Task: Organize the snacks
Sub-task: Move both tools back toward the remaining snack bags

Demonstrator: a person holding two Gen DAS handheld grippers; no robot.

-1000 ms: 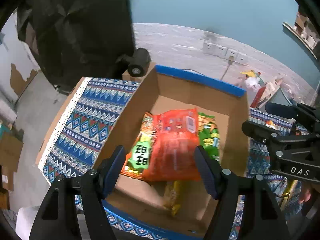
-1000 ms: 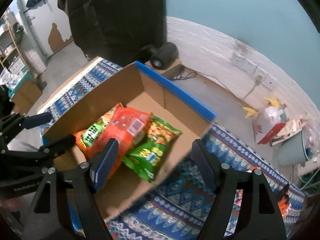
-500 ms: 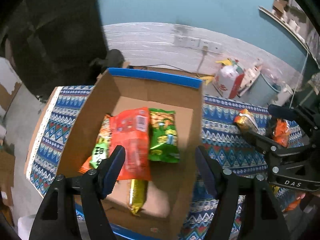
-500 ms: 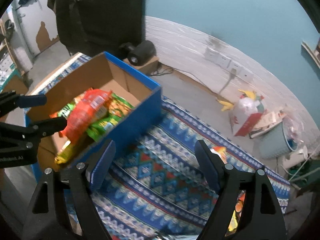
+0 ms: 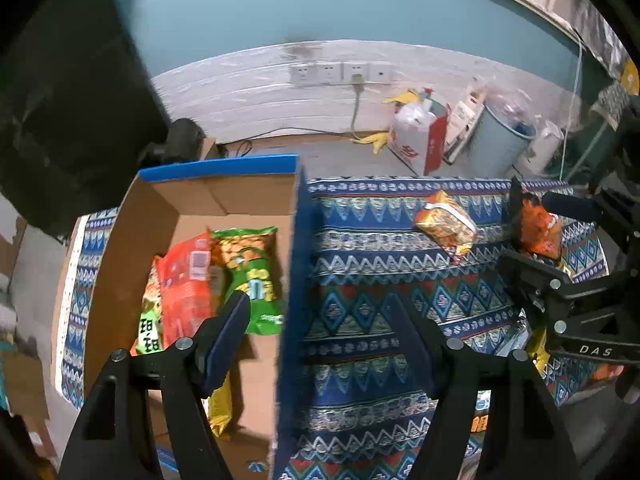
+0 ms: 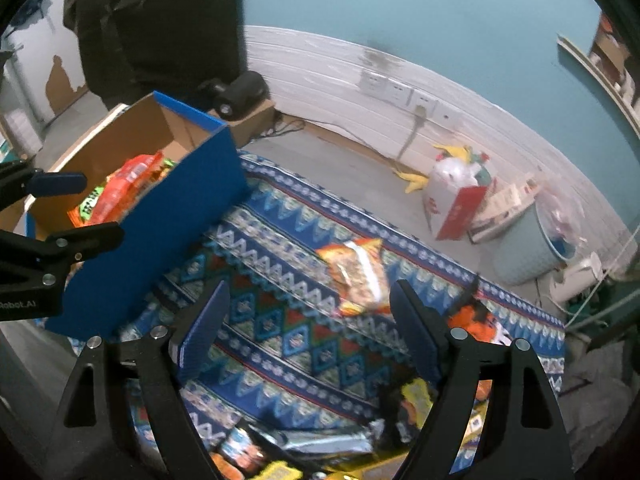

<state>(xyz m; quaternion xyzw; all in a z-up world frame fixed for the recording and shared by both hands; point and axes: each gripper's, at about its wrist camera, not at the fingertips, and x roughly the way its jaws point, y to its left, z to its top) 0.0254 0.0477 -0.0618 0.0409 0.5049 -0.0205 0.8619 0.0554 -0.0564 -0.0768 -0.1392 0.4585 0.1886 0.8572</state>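
1. Blue-padded and spread wide, the fingers (image 5: 234,320) of my left gripper (image 5: 320,328) hold nothing; they straddle the blue side wall of the cardboard box (image 5: 294,264), one finger over the box interior, the other over the patterned cloth (image 5: 360,280).
2. My right gripper (image 6: 310,324) is likewise wide apart and empty, hovering above the cloth, with an orange snack packet (image 6: 356,276) lying flat between its fingertips, farther off.
3. Inside the box, the left view shows me a red packet (image 5: 186,280) overlapping a green packet (image 5: 250,276), another green-labelled packet (image 5: 150,320) under the red one, and a yellow packet (image 5: 220,404) nearer the camera.
4. The same left view shows the orange snack packet (image 5: 446,222) out on the cloth, well apart from the box, and a darker orange bag (image 5: 538,230) beside the right gripper's finger.
5. Only the right view shows me the heap of mixed packets (image 6: 300,444) at the near edge of the cloth, below the gripper; of the box it shows mostly the outer blue wall.
6. Beyond the cloth, I see a white and red bag (image 6: 456,196) and a pale bin (image 6: 528,244) by the wall.
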